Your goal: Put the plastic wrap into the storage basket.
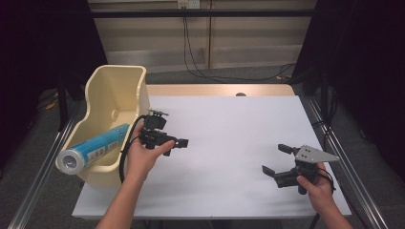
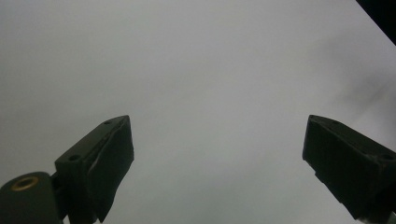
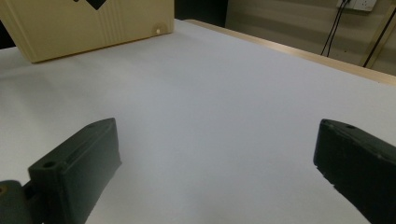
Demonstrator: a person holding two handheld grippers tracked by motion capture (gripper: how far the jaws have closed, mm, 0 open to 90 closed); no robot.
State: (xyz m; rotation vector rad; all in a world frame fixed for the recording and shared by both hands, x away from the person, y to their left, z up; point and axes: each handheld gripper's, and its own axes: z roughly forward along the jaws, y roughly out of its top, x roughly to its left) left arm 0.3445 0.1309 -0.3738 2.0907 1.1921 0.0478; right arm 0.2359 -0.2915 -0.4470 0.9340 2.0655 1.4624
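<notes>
Looks close to finished, judging by the layout: blue-and-white cylindrical tube with a silver end cap point(image 1: 93, 149) already lying inside the cream plastic bin point(image 1: 107, 90), just beside the left gripper point(image 1: 177, 142) on its outer side, silver end poking over the bin's near rim. Nothing else waiting on the white tabletop point(image 1: 229, 138) ahead of either tool, so little seems left beyond pulling the hands away.

Left gripper point(image 2: 215, 163): jaws spread wide, empty, nothing between them but blank white surface. Right gripper point(image 1: 277, 160): well apart from the bin, across the table, jaws likewise wide open and empty; in the right gripper view point(image 3: 215, 168) the same gap, with only bare tabletop ahead and the bin's cream wall point(image 3: 88, 28) far off to the upper left.

Hard to make out: the tube's printed label, too small to read; the tube's far end, sunk behind the bin wall; whether anything else sits at the bin's bottom. Left gripper view soft and grey, with a dark smudge at its right edge that cannot be identified.
</notes>
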